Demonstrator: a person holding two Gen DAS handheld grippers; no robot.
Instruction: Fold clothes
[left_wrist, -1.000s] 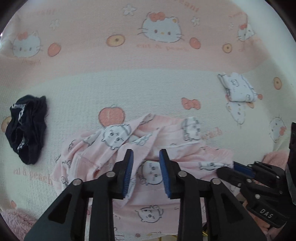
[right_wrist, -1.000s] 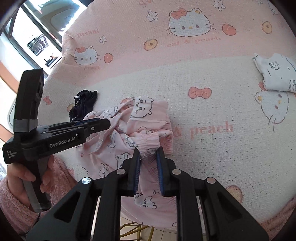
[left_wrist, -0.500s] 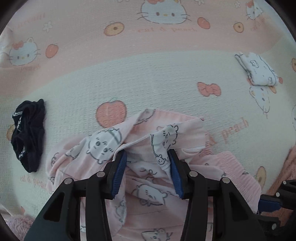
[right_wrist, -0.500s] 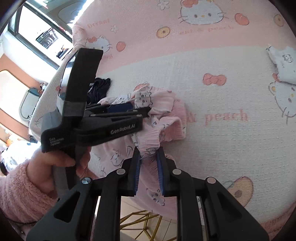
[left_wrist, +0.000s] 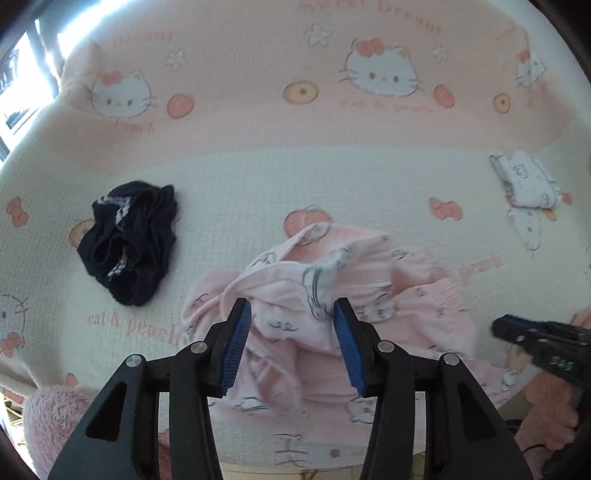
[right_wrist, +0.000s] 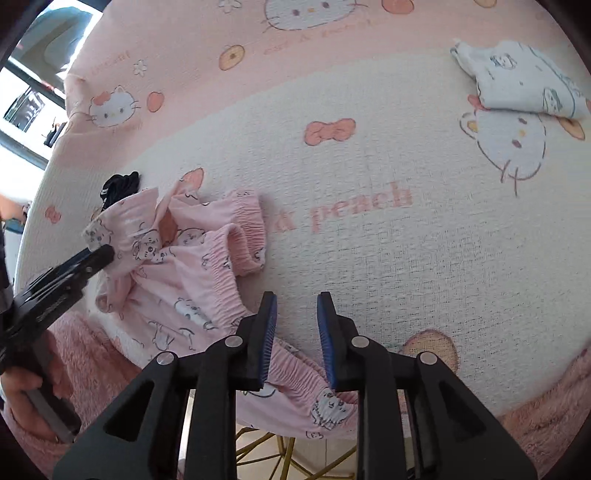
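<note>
Only the right view shows the pink pyjamas' (right_wrist: 192, 284) waistband; both claws (left_wrist: 291, 347) (right_wrist: 295, 332) gape, empty.

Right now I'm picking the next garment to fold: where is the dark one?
The dark garment lies crumpled on the blanket, left in the left wrist view, left of the pink pyjama bottoms; the right wrist view shows only a sliver behind them.
</note>
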